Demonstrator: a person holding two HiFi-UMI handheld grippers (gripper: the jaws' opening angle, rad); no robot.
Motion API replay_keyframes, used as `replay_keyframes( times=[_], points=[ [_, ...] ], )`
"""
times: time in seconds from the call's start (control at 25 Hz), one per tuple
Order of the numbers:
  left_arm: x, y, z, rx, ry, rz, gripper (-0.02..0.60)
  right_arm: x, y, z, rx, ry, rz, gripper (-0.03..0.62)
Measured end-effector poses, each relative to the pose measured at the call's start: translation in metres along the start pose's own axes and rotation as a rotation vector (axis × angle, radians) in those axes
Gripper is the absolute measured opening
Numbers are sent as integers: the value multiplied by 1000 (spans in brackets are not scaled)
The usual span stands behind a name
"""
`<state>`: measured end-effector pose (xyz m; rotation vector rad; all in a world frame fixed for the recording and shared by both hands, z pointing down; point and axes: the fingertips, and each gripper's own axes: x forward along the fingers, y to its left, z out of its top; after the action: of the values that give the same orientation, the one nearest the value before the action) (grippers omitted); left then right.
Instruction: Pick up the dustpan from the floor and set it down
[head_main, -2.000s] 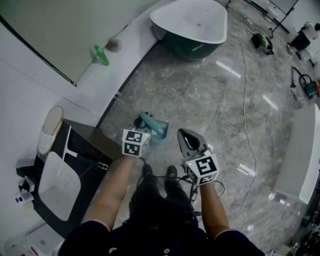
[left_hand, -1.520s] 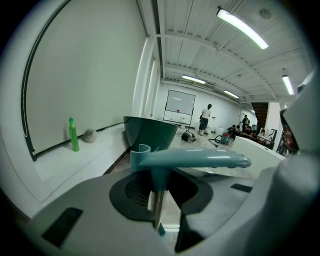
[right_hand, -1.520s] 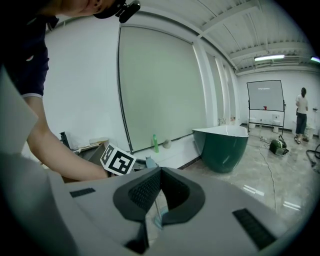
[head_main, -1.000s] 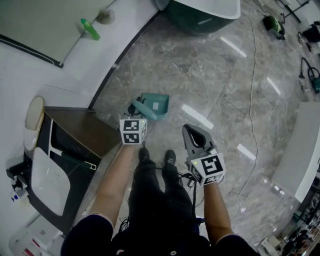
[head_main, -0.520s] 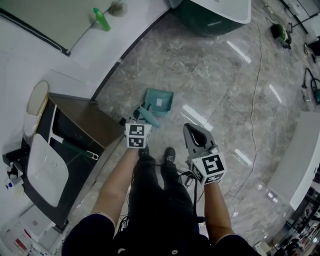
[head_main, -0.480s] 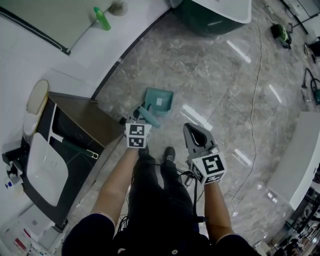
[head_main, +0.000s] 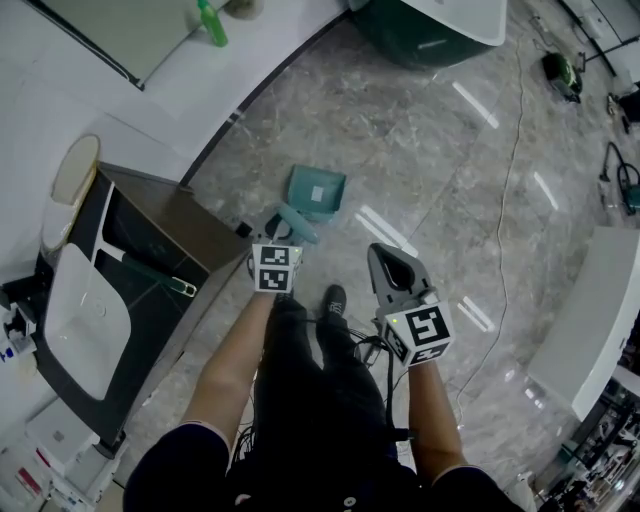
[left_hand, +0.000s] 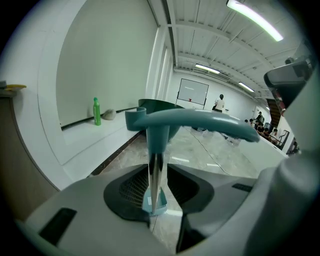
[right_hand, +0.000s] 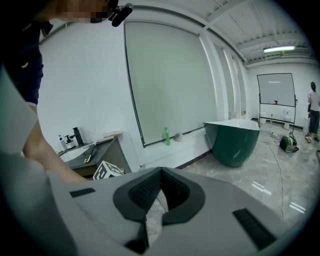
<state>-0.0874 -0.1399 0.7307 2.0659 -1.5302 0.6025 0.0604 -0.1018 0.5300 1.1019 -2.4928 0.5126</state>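
Observation:
The teal dustpan (head_main: 317, 191) is just ahead of my feet, its pan low over the marble floor; I cannot tell whether it touches. Its long upright handle (head_main: 294, 224) runs back to my left gripper (head_main: 281, 238), which is shut on it. In the left gripper view the handle's metal shaft (left_hand: 156, 182) stands pinched between the pads, the teal grip (left_hand: 195, 121) crosses above them, and the pan (left_hand: 154, 205) shows small below. My right gripper (head_main: 389, 263) hangs to the right of the dustpan, shut and empty (right_hand: 152, 192).
A dark vanity cabinet (head_main: 150, 250) with a white sink (head_main: 88, 322) stands close on the left. A green bathtub (head_main: 430, 25) is at the far end, a green bottle (head_main: 211, 22) on the white ledge. A cable (head_main: 503, 200) crosses the floor; a white bench (head_main: 590, 310) stands at the right.
My left gripper has carried the dustpan forward and a little lower, away from my feet. The right gripper has shifted only slightly.

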Motion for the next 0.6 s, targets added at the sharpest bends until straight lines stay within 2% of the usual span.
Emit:
replay_keyframes(
  times=[0.2,0.32,0.44,0.6],
  points=[
    [-21,-10,-32,-26,73,-37,89,-7,13,6,-13,-9,5,6],
    [-46,-19,-39,-36,80,-45,89,-13,23,16,-18,-29,12,6],
    [-76,-25,-27,-44,39,-48,89,-19,34,29,-27,-59,20,6],
    [-125,-39,15,-28,-64,-87,88,-32,49,53,-30,-108,27,6]
  ],
)
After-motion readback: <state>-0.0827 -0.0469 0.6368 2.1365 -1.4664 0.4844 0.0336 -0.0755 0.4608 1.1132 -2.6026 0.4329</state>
